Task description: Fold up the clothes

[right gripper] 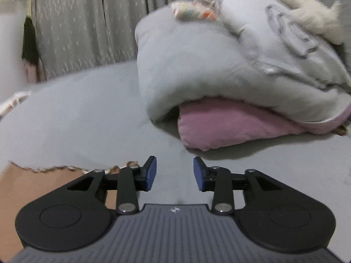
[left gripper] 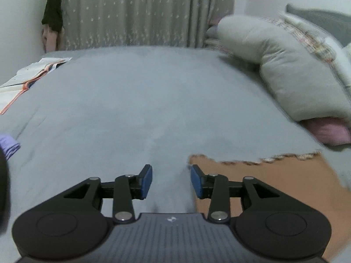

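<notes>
Tan garment [left gripper: 269, 186], lace-trimmed along its far edge, lies flat on the grey bedsheet [left gripper: 136, 109]. In the left wrist view it sits to the right of the jaws, its near-left corner just beyond the right fingertip and running under the right finger linkage. In the right wrist view the same cloth [right gripper: 43, 188] is left of the jaws, lace edge passing behind the left finger linkage. So the garment lies btwn the two grippers, each one at an opposite side of it.

Left gripper [left gripper: 171, 180]: jaws apart, nothing btwn the blue pads, only bedsheet showing in the gap. Right gripper [right gripper: 174, 173]: same, jaws apart, empty, sheet in the gap.

Step in hand, by my read: approach/pre-grasp; no fold visible in what shows of the cloth. Next move prob. calls for each gripper to shift inward toward the cloth, get one pad under a corner or edge, pinch w/o catching the sheet below. Thin fabric on soft bedding, so snagging the sheet is the likely slip.

Further out: folded grey-white duvet [right gripper: 197, 65] over a pink pillow [right gripper: 230, 122] ahead-right of the right jaws; open book [left gripper: 28, 74] far ahead-left of the left jaws, purple cloth [left gripper: 9, 145] at the left edge; patterned curtain [left gripper: 142, 11] behind the bed.
</notes>
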Action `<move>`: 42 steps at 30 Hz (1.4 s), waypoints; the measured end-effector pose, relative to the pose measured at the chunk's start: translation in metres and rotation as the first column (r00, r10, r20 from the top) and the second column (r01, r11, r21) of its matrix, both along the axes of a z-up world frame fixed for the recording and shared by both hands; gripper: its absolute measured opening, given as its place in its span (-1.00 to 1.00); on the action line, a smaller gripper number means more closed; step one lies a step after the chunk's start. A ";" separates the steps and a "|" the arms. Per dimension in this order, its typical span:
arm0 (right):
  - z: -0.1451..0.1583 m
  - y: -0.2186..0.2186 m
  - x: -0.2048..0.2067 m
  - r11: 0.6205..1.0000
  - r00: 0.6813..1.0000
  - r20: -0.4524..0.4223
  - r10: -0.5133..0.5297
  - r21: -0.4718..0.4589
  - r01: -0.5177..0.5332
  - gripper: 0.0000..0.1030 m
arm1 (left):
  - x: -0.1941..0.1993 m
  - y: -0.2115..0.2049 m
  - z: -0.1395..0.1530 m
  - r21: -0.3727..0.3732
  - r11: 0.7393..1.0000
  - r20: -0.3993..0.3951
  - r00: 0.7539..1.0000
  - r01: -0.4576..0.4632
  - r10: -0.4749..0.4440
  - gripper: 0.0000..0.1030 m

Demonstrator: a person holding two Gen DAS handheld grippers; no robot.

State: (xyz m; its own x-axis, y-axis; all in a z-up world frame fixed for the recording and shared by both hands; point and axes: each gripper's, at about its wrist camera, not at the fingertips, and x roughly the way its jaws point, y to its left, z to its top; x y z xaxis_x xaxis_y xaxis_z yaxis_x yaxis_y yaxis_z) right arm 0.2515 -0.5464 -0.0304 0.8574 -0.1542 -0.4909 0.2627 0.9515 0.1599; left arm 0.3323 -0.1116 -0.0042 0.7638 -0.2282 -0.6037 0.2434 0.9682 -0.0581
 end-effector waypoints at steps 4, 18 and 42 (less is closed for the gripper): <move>-0.001 0.049 -0.028 0.994 0.994 0.035 0.107 0.009 -0.107 -0.02 | -0.075 -0.050 -0.013 -0.020 0.999 0.021 0.999 0.041 -0.040 0.11; -0.075 0.099 -0.034 0.966 0.967 -0.104 0.233 -0.087 -0.242 0.25 | -0.080 -0.059 -0.083 0.043 0.998 -0.012 0.999 -0.037 0.038 0.23; -0.097 0.037 -0.139 0.581 1.000 0.002 -0.025 0.814 0.013 1.00 | -0.129 0.013 -0.071 -0.355 0.916 -0.280 0.956 -0.188 0.088 0.62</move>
